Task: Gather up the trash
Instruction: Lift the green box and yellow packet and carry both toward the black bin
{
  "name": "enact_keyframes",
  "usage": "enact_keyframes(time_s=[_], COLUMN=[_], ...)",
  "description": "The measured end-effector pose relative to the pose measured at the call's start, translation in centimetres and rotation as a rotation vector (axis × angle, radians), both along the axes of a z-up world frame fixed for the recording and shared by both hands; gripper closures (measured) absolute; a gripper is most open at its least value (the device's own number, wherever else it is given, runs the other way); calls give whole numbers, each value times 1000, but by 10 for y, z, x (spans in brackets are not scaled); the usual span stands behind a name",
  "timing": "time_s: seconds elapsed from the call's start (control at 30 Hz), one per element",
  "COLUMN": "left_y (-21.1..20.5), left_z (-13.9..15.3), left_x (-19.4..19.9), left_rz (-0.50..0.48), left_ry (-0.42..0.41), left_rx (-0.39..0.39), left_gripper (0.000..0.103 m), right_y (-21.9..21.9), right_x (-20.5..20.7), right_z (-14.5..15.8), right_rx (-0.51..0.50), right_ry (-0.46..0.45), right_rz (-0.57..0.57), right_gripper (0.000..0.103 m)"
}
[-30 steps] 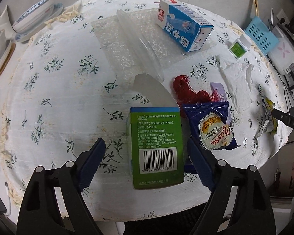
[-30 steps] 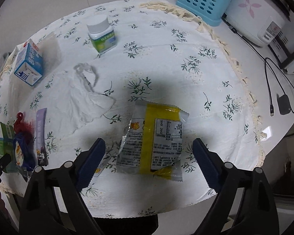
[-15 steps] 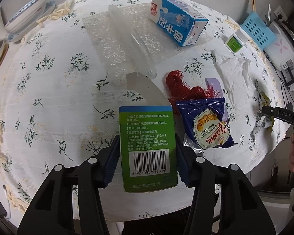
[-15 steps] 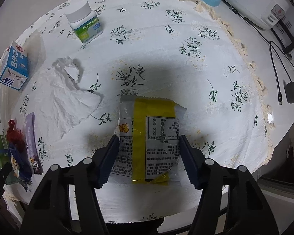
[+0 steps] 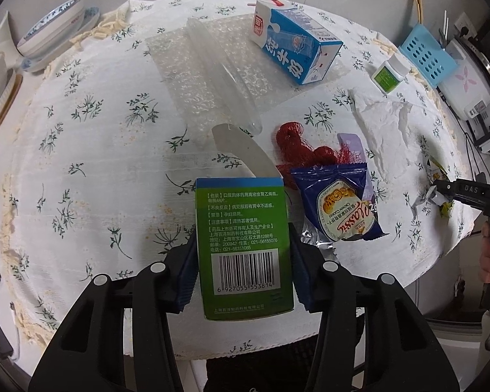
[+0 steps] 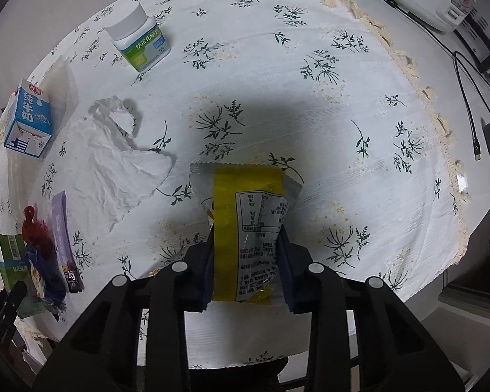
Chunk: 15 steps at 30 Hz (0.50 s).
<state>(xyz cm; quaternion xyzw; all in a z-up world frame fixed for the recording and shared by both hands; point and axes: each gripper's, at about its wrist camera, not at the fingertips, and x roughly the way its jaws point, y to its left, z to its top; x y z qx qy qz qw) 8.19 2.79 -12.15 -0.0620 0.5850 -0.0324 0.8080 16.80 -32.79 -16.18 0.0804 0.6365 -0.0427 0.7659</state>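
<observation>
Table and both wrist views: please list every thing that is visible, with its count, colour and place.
Cardboard medicine box: one, green and blue, front edge.
Foil snack wrapper: one, yellow and silver, right front edge.
Cookie packet: one, dark blue, beside the box.
Net bag: one, red, behind the packet.
Purple sachet: one, by the net.
Milk carton: one, blue and white, far side.
Pill bottle: one, white, green label, far right.
Crumpled tissue: one, white, middle.
Bubble wrap: one clear sheet, far middle.
Left gripper: black, clamped on the box.
Right gripper: black, closing on the wrapper.
</observation>
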Motion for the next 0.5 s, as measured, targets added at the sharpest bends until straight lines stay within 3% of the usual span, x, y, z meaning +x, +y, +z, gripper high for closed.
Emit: enact_keyframes(time_s=[0.5], left_y=[-2], left_z=[38], left_x=[-12], left_rz=[26], left_ry=[-59], left_rx=[15], left_gripper=[55], right_y=[12], right_x=[-34], right_z=[55], right_rx=[21], right_ry=[-110], right_rz=[24], right_gripper=[73])
